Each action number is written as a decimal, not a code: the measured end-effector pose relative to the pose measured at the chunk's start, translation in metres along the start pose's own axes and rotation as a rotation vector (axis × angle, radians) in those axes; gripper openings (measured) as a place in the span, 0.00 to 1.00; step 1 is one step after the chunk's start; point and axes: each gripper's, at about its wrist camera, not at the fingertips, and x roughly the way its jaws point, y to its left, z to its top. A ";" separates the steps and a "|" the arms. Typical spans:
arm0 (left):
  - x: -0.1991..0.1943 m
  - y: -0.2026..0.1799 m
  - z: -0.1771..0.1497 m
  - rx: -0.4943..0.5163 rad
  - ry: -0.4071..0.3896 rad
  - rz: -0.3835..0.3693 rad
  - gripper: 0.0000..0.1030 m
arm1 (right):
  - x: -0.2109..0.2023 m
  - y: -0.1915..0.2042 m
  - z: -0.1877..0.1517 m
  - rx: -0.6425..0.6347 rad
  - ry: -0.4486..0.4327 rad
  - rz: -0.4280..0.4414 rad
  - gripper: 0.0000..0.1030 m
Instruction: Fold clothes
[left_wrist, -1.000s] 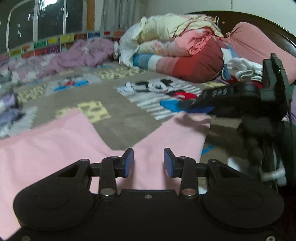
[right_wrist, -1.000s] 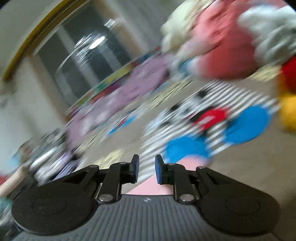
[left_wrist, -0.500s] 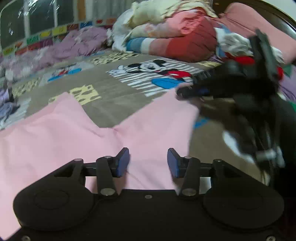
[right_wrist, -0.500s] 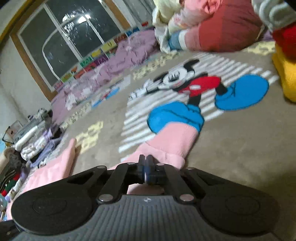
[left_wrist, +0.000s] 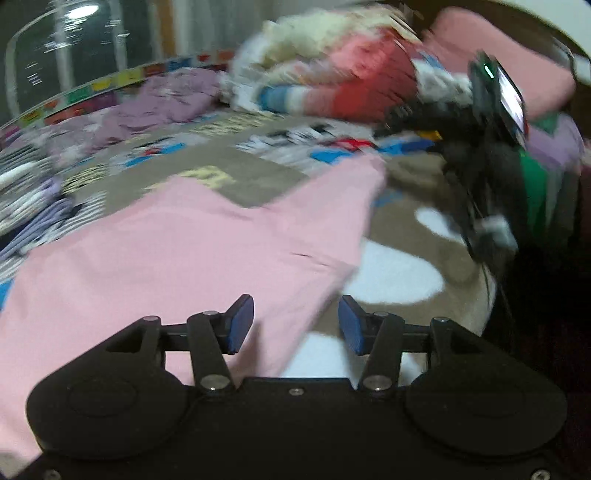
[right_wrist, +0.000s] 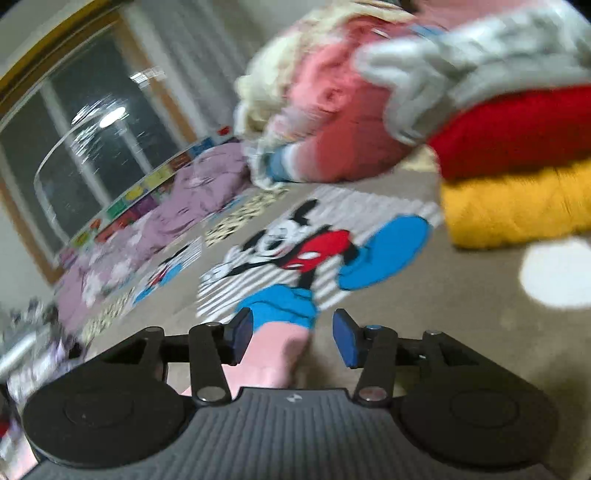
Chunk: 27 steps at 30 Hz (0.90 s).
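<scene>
Left gripper (left_wrist: 295, 325) low at frame bottom, jaws spread, nothing between; pink garment (left_wrist: 177, 251) lies flat on blanket (left_wrist: 424, 206) across frame centre-left. Right gripper (right_wrist: 293, 338) also low, tilted, jaws apart, pink leg end (right_wrist: 280, 350) below the gap, not pinched. Both views blurred.

Left gripper (left_wrist: 296, 323) & right gripper (right_wrist: 293, 336): fingers spread wide, empty.
</scene>
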 end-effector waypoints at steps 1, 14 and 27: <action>-0.009 0.011 -0.001 -0.035 -0.016 0.017 0.49 | -0.003 0.009 -0.002 -0.044 0.000 0.015 0.48; -0.101 0.223 -0.066 -0.764 -0.162 0.474 0.48 | -0.078 0.203 -0.093 -0.601 0.130 0.490 0.48; -0.120 0.305 -0.076 -0.647 -0.101 0.483 0.42 | -0.118 0.377 -0.203 -1.027 0.287 0.873 0.47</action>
